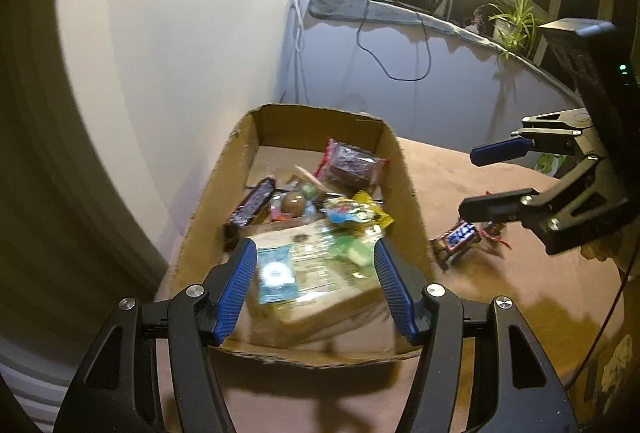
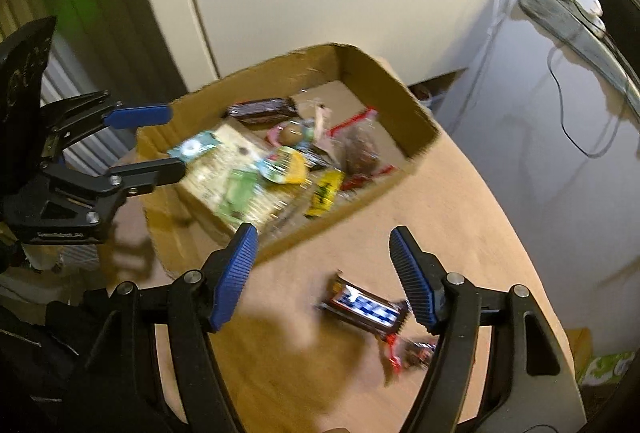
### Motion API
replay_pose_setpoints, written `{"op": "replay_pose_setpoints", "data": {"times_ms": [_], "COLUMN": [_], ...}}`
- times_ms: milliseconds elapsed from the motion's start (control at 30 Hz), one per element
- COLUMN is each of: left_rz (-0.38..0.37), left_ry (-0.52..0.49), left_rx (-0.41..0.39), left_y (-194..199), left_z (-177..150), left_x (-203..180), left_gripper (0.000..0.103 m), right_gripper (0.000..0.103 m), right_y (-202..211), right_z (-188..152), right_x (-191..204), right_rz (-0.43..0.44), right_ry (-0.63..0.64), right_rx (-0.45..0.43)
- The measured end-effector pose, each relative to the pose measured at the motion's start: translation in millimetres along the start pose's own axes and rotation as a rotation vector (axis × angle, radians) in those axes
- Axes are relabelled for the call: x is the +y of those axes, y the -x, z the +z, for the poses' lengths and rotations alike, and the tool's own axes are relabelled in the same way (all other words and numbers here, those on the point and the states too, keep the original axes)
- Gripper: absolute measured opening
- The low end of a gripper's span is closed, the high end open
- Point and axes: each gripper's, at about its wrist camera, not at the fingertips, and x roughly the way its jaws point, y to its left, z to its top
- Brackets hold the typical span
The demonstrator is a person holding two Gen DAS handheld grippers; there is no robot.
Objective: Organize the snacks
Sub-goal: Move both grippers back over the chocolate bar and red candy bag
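Snacks gathered in the cardboard box; a Snickers bar waits on the bench.
The left gripper hangs over the box, fingers apart and empty; the right gripper, fingers spread, hovers above the bar, likely to grab it.

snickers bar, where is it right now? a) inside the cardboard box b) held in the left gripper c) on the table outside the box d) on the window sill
c: the Snickers bar lies flat on the table, outside the cardboard box and below the open right gripper, whose pads are not touching it.
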Motion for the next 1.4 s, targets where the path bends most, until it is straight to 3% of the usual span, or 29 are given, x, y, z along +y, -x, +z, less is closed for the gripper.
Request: {"op": "replay_pose_setpoints", "data": {"times_ms": [767,1000,1400], "left_rz": [-0.149,-0.185,-0.221], "left_ry": [-0.152,-0.174,-0.189], "left_rx": [0.057,0.086,0.129], "left_y": [-31,-46,-66], "left_z": [7,8,13], "left_x": [-109,-128,-145], "left_gripper": [0.061,0.061,0.061], "right_gripper": [0.071,0.071,0.071], "right_y": [15,8,-5], "right_z": [-90,-116,-129], "right_x": [-109,-131,-139], "right_rz": [-0.098,-0.047,0.074], "right_ry": [-0.256,-0.410,-0.580], "right_rx": [0.075,0.141,0.146]}}
